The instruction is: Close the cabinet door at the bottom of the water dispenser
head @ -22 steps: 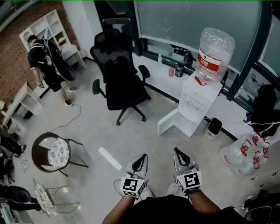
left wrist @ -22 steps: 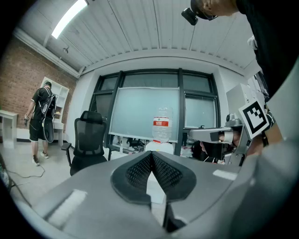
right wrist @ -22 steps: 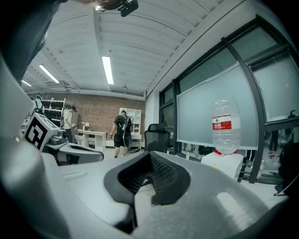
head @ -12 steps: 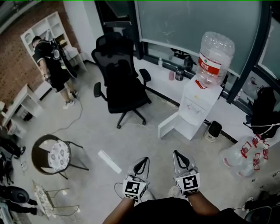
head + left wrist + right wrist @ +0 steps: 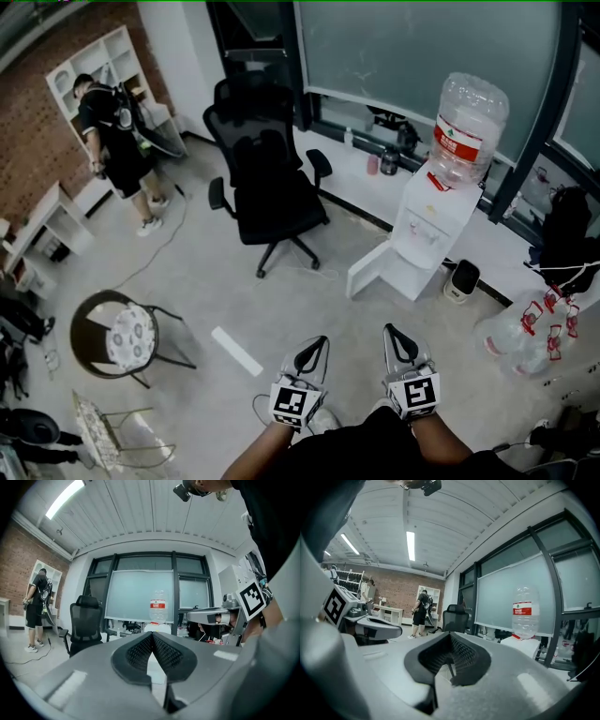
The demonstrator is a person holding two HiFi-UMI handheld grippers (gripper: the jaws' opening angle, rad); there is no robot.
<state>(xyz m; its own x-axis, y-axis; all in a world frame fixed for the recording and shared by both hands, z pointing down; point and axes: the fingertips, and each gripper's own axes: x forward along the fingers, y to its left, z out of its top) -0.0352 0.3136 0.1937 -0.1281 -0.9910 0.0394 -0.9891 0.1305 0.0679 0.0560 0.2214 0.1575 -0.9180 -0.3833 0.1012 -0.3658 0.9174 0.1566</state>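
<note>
The white water dispenser (image 5: 429, 225) stands by the window wall with a clear bottle (image 5: 469, 122) on top. Its bottom cabinet door (image 5: 372, 269) hangs open, swung out to the left. Both grippers are held low and near me, well short of the dispenser. My left gripper (image 5: 312, 353) is shut on nothing, and so is my right gripper (image 5: 399, 344). In the left gripper view the left gripper (image 5: 152, 640) points at the bottle (image 5: 159, 606). The right gripper (image 5: 451, 641) in its own view has the bottle (image 5: 523, 613) off to its right.
A black office chair (image 5: 267, 178) stands left of the dispenser. A person (image 5: 117, 141) is by the white shelves at far left. A round stool (image 5: 127, 333), a white strip (image 5: 236, 350) on the floor, a small white bin (image 5: 461, 279) and several empty bottles (image 5: 525, 337) lie around.
The view has shifted slightly toward the dispenser. The person at far left has walked closer to the shelves. Both grippers stay shut and side by side.
</note>
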